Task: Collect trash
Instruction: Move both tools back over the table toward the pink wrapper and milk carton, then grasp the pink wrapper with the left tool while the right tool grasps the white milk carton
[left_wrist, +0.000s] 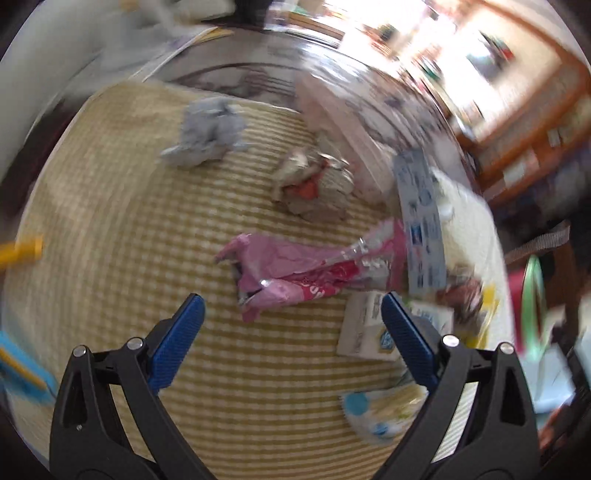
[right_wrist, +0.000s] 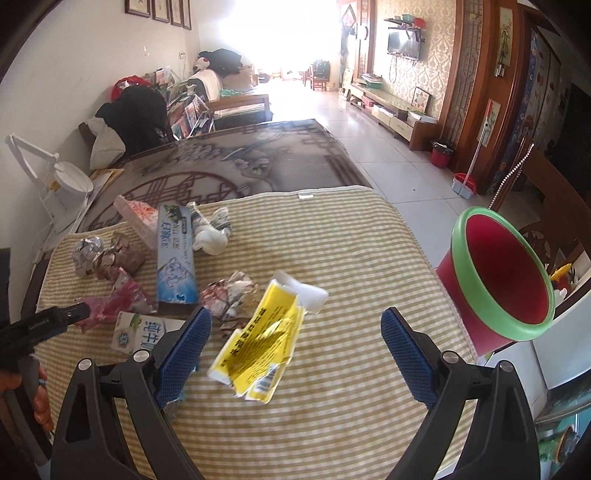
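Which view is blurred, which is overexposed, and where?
Left wrist view: motion blur smears the pink wrapper and the background, while the left gripper stays sharp. Right wrist view: sharp, but glare whites out the far room; the fisheye bends the striped cloth.

White desk lamp, wall-mounted television

We see bare striped cloth between the flattened yellow box and the red bin, giving open passage across the right half. On the left, litter crowds together: the blue toothpaste box, crumpled foil, a pink wrapper and a milk carton. Bare cloth also lies ahead of the left gripper, whose jaws stand wide apart.
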